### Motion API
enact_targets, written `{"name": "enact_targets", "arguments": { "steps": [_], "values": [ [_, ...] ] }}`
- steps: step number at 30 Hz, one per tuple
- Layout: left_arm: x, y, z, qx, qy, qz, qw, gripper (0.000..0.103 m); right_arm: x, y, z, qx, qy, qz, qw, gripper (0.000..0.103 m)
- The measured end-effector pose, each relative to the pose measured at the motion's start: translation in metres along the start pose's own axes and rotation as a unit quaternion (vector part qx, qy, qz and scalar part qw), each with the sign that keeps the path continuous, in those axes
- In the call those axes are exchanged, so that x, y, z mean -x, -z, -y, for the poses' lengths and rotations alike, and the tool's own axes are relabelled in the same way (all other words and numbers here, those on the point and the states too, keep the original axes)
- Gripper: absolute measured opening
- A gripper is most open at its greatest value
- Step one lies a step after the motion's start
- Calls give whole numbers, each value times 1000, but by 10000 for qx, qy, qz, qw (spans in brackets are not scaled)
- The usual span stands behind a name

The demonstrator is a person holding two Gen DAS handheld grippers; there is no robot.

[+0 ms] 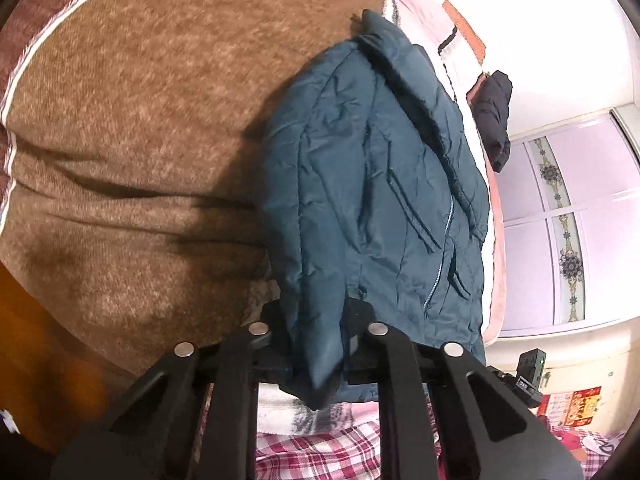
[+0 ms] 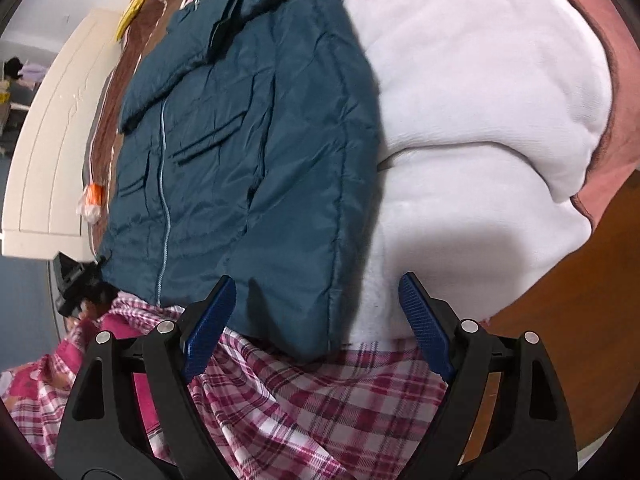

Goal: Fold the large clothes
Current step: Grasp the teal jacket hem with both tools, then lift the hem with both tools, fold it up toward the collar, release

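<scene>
On the bed, a teal padded jacket (image 1: 372,184) lies flat, partly over a brown blanket (image 1: 132,120) and partly over a white blanket (image 2: 472,120). The left gripper (image 1: 320,340) has its jaws closed tight on a sleeve end of the jacket, and the cloth bulges out between them. The right gripper (image 2: 316,320) stands wide open and holds nothing; its blue pads (image 2: 210,320) are on both sides of the other sleeve's cuff, just above a red checked cloth (image 2: 320,408).

Bed: brown blanket (image 1: 132,128), white blanket (image 2: 472,120); teal jacket (image 2: 248,140) on top.
</scene>
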State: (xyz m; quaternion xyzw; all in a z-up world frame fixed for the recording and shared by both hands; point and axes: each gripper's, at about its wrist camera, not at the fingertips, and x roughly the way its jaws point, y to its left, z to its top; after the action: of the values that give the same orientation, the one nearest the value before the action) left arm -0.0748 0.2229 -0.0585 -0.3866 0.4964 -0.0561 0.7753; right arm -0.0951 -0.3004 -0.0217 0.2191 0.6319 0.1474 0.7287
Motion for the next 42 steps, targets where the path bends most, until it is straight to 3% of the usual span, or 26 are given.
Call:
{"name": "enact_targets", "arguments": {
  "steps": [1, 2, 4, 7, 14, 21, 28, 32, 42],
  "values": [
    [1, 1, 4, -9, 7, 36, 10000, 13, -1, 1, -3, 95, 38, -17, 9999, 74],
    [2, -1, 5, -17, 10, 64, 10000, 13, -1, 2, -6, 207, 49, -29, 9998, 54],
    [5, -2, 8, -24, 18, 110, 9999, 12, -3, 5, -11, 390, -40, -123, 9992, 25],
    [11, -4, 12, -45, 50, 215, 9997, 11, 2, 8, -18, 589, -117, 25, 9982, 12],
    [32, -14, 37, -245, 188, 516, 9982, 10, 42, -6, -35, 712, -714, 809, 9916, 9],
    [64, -50, 90, -678, 327, 972, 9924, 10, 90, -52, -59, 806, -1109, 1644, 9768, 9],
    [74, -117, 151, -983, 493, 1296, 9855, 10, 118, -139, -78, 684, -1343, 2160, 9647, 8],
    [65, -171, 186, -1065, 535, 1443, 9823, 10, 125, -200, -84, 606, -1279, 2377, 9610, 8],
    [-13, -316, 239, -791, 168, 1389, 9870, 10, 101, -373, -101, 355, -948, 2683, 9580, 8]
  ]
}}
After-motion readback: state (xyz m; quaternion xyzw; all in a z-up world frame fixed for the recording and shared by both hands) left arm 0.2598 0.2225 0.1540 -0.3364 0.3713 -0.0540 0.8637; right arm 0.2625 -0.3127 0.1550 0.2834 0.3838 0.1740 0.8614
